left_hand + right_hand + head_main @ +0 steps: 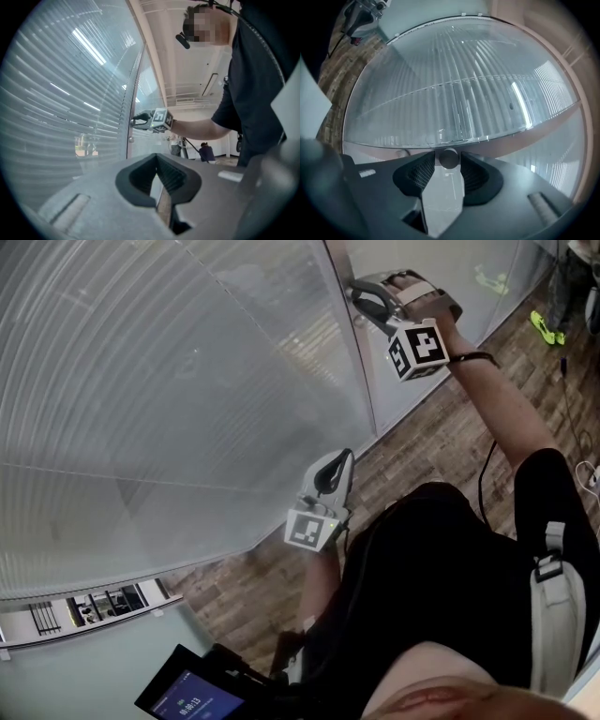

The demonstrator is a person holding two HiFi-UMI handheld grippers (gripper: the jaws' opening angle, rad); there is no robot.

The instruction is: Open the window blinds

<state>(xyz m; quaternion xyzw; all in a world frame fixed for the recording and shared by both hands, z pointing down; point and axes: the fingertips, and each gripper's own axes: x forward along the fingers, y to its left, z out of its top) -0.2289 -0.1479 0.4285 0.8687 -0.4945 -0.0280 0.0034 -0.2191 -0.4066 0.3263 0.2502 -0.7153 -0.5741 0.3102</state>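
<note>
Only its own view shows the right hand-held gripper (447, 154) spread around a round knob (448, 159) beside the blinds (454, 89).

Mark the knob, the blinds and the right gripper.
knob (449, 158), right gripper view, on its round end face.
blinds (169, 399), head view, on the middle of the slats.
right gripper (356, 292), head view, midway between its fingertips.

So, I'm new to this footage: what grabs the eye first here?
The closed window blinds fill the head view's left and centre. At top right the right gripper is raised to the window frame, a small round knob between its open tongs. The left gripper hangs lower, near the middle.
</note>
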